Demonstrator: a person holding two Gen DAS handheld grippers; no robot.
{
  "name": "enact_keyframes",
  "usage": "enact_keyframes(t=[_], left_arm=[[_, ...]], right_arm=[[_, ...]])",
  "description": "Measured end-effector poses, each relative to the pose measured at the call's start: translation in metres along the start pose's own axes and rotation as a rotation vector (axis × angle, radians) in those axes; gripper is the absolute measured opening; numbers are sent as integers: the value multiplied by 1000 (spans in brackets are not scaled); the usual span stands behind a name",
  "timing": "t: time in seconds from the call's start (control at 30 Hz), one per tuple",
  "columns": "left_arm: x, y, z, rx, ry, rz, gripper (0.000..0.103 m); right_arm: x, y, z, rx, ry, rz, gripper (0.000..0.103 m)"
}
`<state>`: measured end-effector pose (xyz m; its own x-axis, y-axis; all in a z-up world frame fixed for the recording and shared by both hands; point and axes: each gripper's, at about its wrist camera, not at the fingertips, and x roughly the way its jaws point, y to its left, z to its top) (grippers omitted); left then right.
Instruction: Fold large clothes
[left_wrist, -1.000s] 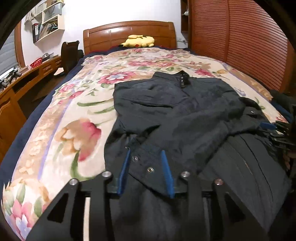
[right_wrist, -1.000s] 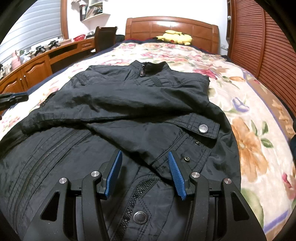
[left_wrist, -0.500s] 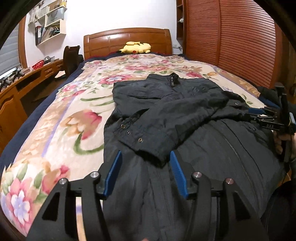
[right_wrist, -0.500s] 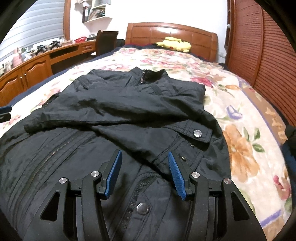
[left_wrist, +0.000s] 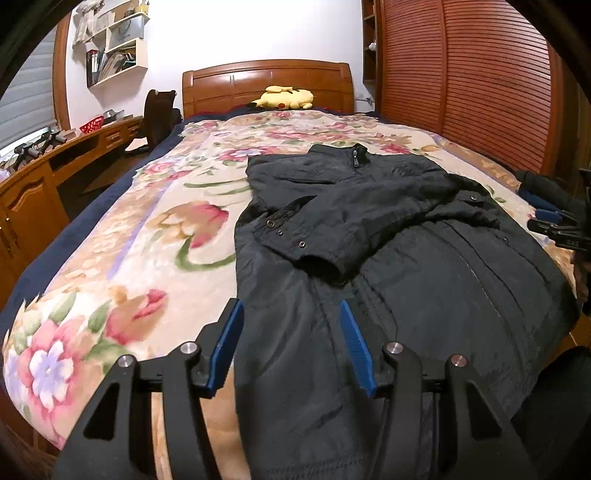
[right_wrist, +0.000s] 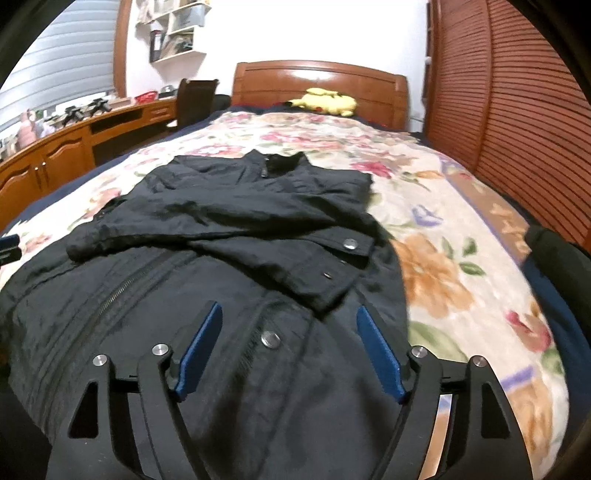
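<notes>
Jacket (left_wrist: 406, 280), sleeves crossed: left gripper (left_wrist: 291, 347) and right gripper (right_wrist: 290, 347) spread, empty, just opened; hem below each wants even, simultaneous pinching.

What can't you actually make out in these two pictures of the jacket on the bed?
- Jacket hem: both views, cut off at the bottom edge behind the tongs' black frames.
- Right tongs: left view, cut off at the right edge.
- Shelf contents: left view, too small.
- Dark bundle: right view, cut off at the edge, unidentifiable.
- Desk items: right view, blurred.
</notes>
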<state>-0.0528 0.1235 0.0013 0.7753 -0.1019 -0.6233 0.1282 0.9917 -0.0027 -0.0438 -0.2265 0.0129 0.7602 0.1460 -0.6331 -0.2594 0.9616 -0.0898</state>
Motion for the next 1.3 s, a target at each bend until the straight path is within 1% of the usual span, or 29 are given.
enact_keyframes(t=[0.13,0.23,0.37,0.53,0.67,0.83,1.13,1.3], left_arm=[[-6,4,-9,-11,3,2,53],[-11,7,-16,-14,5,8,53],[-21,11,-28,-22,7,9,53],[-24,16,-42,-21,25,11,53],[-22,23,-53,-33,49,10,53],[-15,25,-63,-41,75,4,53],[-16,25,-67,-45,72,3,53],[-16,26,-67,-46,74,1,53]], right_arm=[[-17,-6,-10,-18,26,-28,78],[-36,-12,-18,-32,26,-46,78],[-55,-17,-27,-31,29,-56,78],[-67,-19,-37,-28,42,-61,78],[-67,-19,-46,-35,69,-74,78],[-61,-17,-60,-36,107,-59,78],[-41,-11,-84,-39,174,-43,78],[-37,-9,-89,-18,176,-21,78]])
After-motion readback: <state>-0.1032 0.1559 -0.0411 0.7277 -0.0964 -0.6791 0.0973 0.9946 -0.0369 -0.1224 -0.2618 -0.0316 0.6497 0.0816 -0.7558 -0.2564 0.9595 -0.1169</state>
